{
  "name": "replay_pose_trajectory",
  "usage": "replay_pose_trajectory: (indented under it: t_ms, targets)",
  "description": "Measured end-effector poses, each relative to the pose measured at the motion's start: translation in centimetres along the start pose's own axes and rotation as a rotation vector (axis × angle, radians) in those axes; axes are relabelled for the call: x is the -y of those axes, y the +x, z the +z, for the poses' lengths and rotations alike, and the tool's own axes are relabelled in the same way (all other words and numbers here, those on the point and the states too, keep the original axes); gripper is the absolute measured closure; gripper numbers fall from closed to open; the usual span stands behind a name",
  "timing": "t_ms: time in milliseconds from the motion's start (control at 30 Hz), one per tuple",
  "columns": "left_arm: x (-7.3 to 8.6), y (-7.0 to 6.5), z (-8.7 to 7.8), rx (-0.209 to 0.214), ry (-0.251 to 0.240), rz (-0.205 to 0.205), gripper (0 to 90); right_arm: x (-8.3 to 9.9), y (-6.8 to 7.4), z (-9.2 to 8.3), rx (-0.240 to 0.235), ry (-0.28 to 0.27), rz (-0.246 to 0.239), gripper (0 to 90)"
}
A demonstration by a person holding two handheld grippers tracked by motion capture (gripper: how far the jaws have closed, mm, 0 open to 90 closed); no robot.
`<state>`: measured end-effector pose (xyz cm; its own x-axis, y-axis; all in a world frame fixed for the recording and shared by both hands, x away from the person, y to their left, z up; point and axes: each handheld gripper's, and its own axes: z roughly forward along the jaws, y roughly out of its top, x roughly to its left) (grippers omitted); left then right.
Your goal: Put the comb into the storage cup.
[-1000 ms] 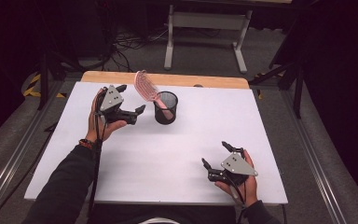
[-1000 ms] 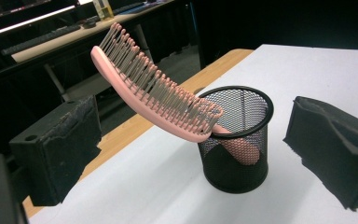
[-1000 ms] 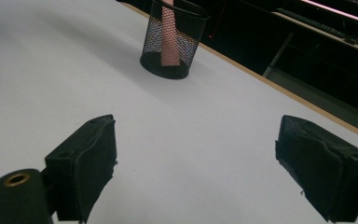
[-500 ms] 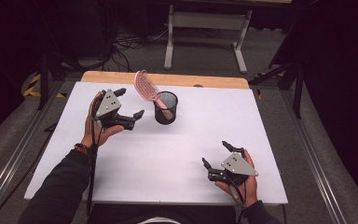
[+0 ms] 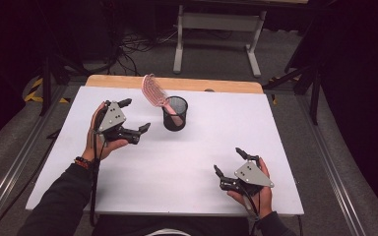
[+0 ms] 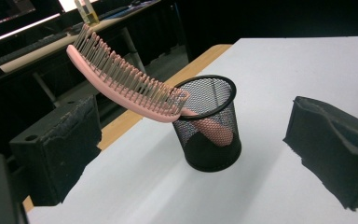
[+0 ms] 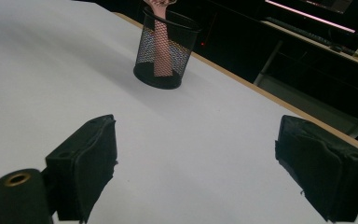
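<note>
Pink hairbrush [image 6: 126,86] in mesh cup [image 6: 209,126]

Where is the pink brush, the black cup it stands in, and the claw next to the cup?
pink brush [image 6: 121,84], left gripper view, on its bristle head.
black mesh cup [image 6: 212,135], left gripper view, on its wire wall.
left gripper [image 5: 137,118], high view, midway between its fingertips.

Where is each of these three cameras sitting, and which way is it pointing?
High view: above the person's side, looking forward and down on the white table; both forearms, left gripper, right gripper.
Left gripper view: rides that gripper, aimed between its open jaws at the mesh cup holding the pink hairbrush.
Right gripper view: low over the table, facing the cup between open jaws.
All three share the cup and brush.
</note>
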<state>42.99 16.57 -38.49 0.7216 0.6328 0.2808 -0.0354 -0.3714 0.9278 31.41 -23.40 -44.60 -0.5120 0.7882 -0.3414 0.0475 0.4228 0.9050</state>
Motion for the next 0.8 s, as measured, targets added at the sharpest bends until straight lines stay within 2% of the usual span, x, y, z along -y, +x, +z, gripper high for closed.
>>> replay_pose_trajectory:
  t_ms: [100, 333, 500, 633, 800]
  targets:
    - [0.1, -0.3, -0.2, 0.002, 0.003, 0.015, 4.2, 0.0, 0.0, 0.0, 0.000, -0.001, -0.002, 12.9]
    - [0.4, -1.1, -0.5, 0.020, -0.001, 0.016, 4.5, 0.0, 0.0, 0.0, -0.001, -0.002, -0.006, 12.9]
    - [0.5, -1.9, -0.8, 0.039, -0.006, 0.033, 4.5, 0.0, 0.0, 0.0, 0.000, 0.000, -0.003, 12.8]
    - [0.7, -2.6, -1.1, 0.034, -0.018, 0.045, 5.7, 0.0, 0.0, 0.0, 0.001, 0.000, -0.003, 12.8]
    - [1.3, -3.2, -1.6, 0.047, -0.008, 0.065, 6.1, 0.0, -0.1, 0.0, 0.001, 0.001, -0.002, 12.8]
